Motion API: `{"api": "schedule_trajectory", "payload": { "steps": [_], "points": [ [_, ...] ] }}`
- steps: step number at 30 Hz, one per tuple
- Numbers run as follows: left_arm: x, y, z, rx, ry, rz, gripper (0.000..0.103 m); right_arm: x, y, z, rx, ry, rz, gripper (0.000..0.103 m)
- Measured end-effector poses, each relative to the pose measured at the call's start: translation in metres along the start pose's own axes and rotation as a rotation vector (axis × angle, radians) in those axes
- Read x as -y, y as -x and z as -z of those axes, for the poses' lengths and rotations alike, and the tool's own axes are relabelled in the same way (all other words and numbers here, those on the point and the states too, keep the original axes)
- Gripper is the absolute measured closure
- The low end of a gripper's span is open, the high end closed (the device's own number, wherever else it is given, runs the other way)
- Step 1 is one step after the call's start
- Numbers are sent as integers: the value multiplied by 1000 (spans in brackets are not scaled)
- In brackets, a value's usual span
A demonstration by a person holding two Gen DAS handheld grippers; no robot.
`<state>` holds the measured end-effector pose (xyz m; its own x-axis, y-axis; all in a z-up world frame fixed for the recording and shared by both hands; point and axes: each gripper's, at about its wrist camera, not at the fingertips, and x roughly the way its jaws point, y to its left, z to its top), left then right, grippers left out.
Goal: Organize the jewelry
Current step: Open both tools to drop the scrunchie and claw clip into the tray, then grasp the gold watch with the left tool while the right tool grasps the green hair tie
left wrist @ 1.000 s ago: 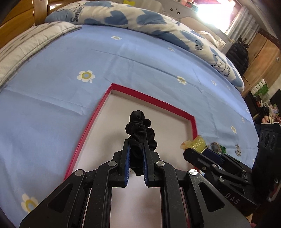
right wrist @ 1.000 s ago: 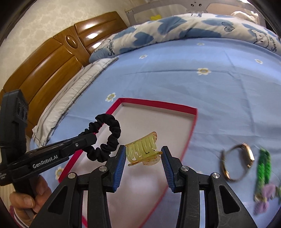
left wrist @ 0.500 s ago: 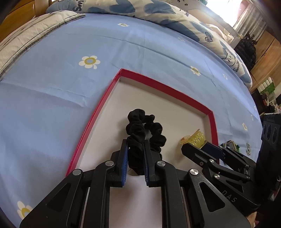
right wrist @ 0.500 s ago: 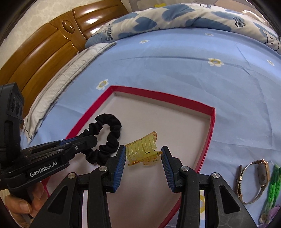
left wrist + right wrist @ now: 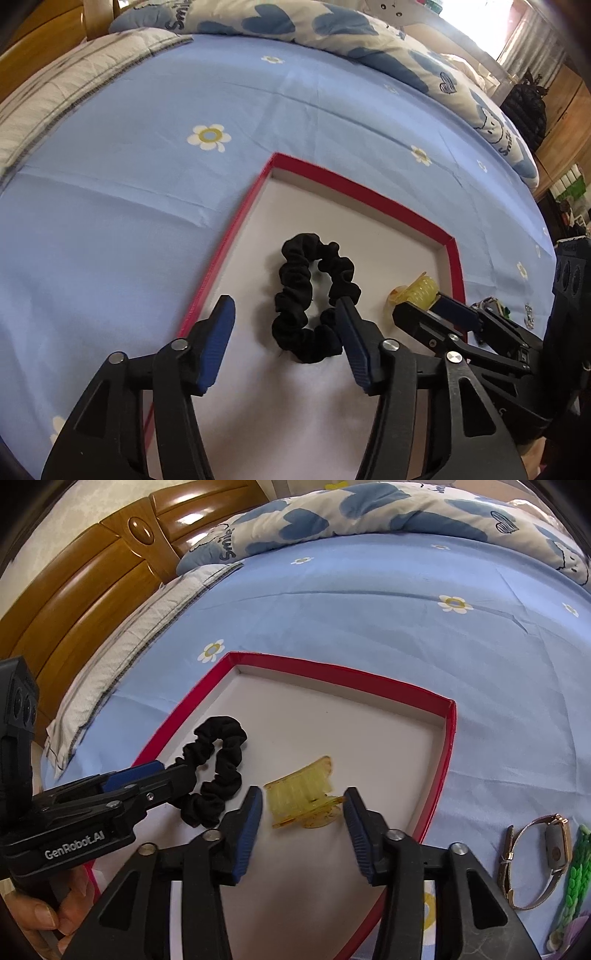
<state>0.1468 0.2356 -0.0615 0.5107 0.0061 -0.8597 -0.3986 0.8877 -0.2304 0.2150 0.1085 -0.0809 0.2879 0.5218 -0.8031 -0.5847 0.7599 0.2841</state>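
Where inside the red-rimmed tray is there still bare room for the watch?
The tray's far half, between the far rim and the black scrunchie and yellow hair claw, is bare. Its near part is crowded: both pieces plus the opening left gripper and right gripper.

right gripper opening | hair claw between fingers | in tray

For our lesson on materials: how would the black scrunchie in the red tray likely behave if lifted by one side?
The scrunchie looks like soft gathered fabric, so it would probably sag and stretch into a long loop. It likely weighs little, and its ruffled surface should grip rather than slip.
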Motion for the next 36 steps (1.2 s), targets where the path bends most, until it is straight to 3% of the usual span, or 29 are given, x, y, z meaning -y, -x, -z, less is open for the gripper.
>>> {"api": "schedule_trajectory", "payload": {
  "steps": [1,12,36],
  "points": [
    [-1,3,0,5,2,1,47,-1,3,0,9,0,3,45],
    [9,34,5,38,15,40,46,12,57,15,93,-56,-12,44],
    [137,50,51,3,-200,156,41,112,181,95,223,-265,118,42]
  ]
}}
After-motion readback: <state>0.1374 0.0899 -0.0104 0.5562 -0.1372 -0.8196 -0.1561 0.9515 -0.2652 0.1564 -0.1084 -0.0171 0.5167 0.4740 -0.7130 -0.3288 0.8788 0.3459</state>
